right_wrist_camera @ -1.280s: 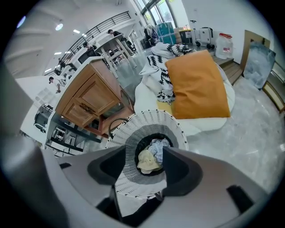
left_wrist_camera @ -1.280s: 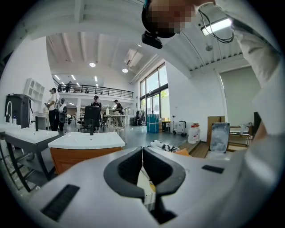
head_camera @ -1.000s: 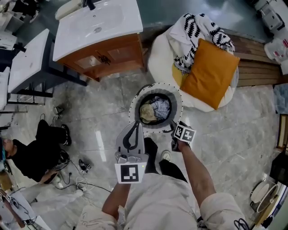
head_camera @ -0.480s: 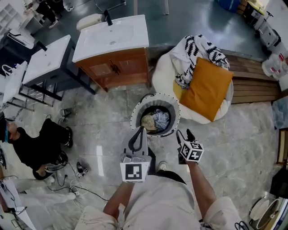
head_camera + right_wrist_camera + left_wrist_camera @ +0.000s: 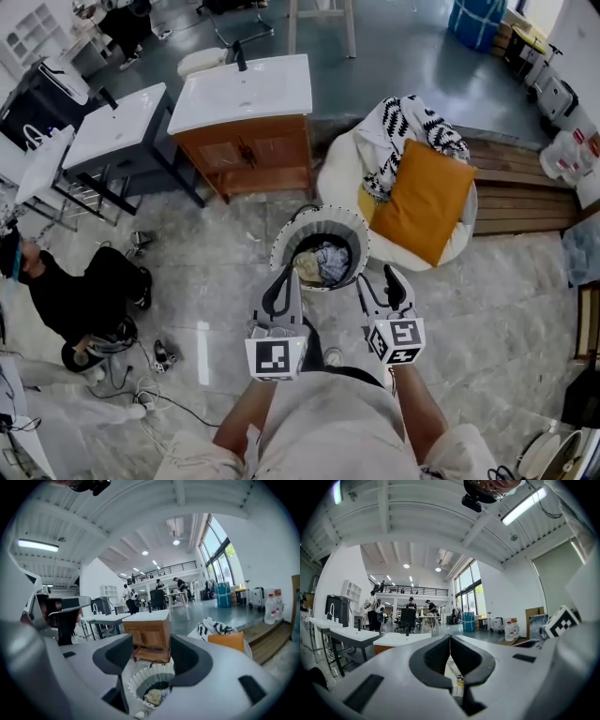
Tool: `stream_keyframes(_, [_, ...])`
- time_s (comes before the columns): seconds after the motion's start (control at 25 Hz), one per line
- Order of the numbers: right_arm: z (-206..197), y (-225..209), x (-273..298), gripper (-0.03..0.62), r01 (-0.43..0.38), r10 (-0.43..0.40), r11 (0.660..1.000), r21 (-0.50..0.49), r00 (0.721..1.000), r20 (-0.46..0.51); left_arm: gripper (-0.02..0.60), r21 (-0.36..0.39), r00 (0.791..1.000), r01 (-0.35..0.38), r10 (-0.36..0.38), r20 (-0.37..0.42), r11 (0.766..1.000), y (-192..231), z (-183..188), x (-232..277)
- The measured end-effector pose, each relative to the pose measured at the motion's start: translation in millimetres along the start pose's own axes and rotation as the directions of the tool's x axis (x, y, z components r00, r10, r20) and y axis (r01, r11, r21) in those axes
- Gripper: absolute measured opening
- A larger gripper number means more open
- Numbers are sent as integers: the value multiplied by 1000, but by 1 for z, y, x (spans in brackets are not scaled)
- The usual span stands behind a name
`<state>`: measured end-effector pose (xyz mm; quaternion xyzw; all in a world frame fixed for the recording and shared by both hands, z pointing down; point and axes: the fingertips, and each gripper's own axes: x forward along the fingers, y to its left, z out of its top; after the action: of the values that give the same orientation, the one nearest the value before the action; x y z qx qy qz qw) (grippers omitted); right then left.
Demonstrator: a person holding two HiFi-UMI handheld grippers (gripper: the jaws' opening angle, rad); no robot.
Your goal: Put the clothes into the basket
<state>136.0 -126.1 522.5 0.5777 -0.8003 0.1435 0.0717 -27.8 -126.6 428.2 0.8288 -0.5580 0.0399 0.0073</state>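
Note:
A round basket (image 5: pixel 320 231) with a white rim stands on the marble floor, with crumpled clothes (image 5: pixel 322 262) inside; the right gripper view also shows the basket (image 5: pixel 149 679) and the clothes (image 5: pixel 154 696) in it. My left gripper (image 5: pixel 284 275) hangs just in front of the basket's near rim, its jaws pressed together and empty; its own view has the gripper (image 5: pixel 450 641) pointed level across the hall. My right gripper (image 5: pixel 382 279) is at the basket's near right, open with nothing between its fingers (image 5: pixel 190 660).
A white beanbag (image 5: pixel 342 159) holds an orange cushion (image 5: pixel 422 197) and a black-and-white patterned cloth (image 5: pixel 408 127) behind the basket. A wooden vanity with a white sink (image 5: pixel 246 122) stands to the back left. A person in black (image 5: pixel 80 300) crouches at left. Wooden decking (image 5: pixel 525 187) lies right.
Both grippers have drawn back from the basket toward me and risen. The head view has tilted up, showing more of the hall. The clothes stay in the basket.

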Motion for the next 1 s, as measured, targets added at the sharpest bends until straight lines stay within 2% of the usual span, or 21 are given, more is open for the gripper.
stream_keyframes(0.12, [39,8,-14,238,-22,28,995,-92,998,63,6,11,999,-30,30,29,999,1,12,-13])
stream_keyframes(0.24, [78,15,-29,238,-4,26,986,-165,991,131,6,22,997,-49,48,53,999,3,25,-23])
stream_keyframes(0.48, [132,24,-56,238,36,20,974,-224,970,243,6,-24,991,-75,77,109,997,4,55,-38])
stream_keyframes(0.76, [148,20,-64,228,77,4,963,-259,955,296,6,-9,985,-95,95,143,995,10,68,-46])
stream_keyframes(0.92, [149,19,-67,198,79,1,965,-251,953,303,6,-7,983,-105,105,148,994,12,68,-51])
stream_keyframes(1.0, [150,21,-69,153,81,2,964,-255,952,308,6,-8,983,-107,107,148,994,13,70,-54])
